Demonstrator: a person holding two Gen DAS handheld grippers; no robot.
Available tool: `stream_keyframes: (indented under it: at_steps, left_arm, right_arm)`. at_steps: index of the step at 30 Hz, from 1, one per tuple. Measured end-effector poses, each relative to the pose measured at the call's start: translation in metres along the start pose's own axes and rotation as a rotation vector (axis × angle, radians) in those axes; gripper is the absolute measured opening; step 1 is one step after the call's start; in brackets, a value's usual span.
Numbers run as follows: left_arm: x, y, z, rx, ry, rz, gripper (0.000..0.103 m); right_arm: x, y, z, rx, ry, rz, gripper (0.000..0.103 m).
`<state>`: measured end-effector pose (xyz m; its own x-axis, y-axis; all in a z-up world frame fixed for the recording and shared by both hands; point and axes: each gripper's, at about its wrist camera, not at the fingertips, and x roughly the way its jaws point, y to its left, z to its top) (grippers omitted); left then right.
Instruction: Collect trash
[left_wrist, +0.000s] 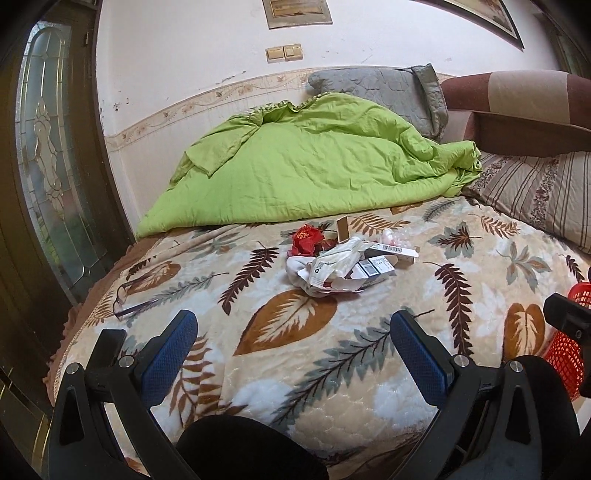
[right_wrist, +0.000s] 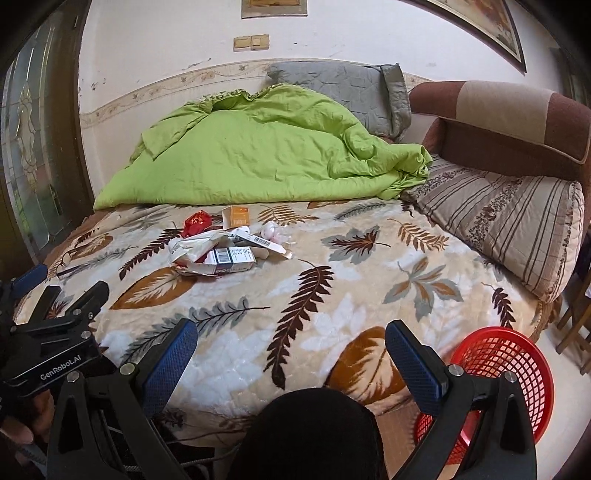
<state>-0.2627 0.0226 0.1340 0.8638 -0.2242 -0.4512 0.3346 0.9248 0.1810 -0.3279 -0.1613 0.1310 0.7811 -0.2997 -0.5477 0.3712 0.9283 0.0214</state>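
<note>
Left wrist view: left hand-held gripper (left_wrist: 293, 325) with jaws wide apart, empty, over the near edge of the bed (left_wrist: 388, 387). Trash pile (left_wrist: 347, 262) of boxes, crumpled paper and a red wrapper (left_wrist: 306, 240) sits mid-bed, well ahead, below the green quilt (left_wrist: 314, 166). Glasses (left_wrist: 127, 299) lie at left. Right wrist view: right hand-held gripper (right_wrist: 291, 328) jaws apart, empty, above the bed edge; trash pile (right_wrist: 225, 254) ahead-left; red basket (right_wrist: 517, 365) on the floor beside the bed, at right.
</note>
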Motion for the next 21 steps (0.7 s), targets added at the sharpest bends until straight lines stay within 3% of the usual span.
stream_keyframes:
  at_steps: [21]
  left_arm:
    - [-0.0097,0.0053,-0.0024,-0.013,0.008,0.003,0.103]
  right_arm:
    - [-0.0080,0.0015,-0.0011,0.014,0.010,0.012,0.103]
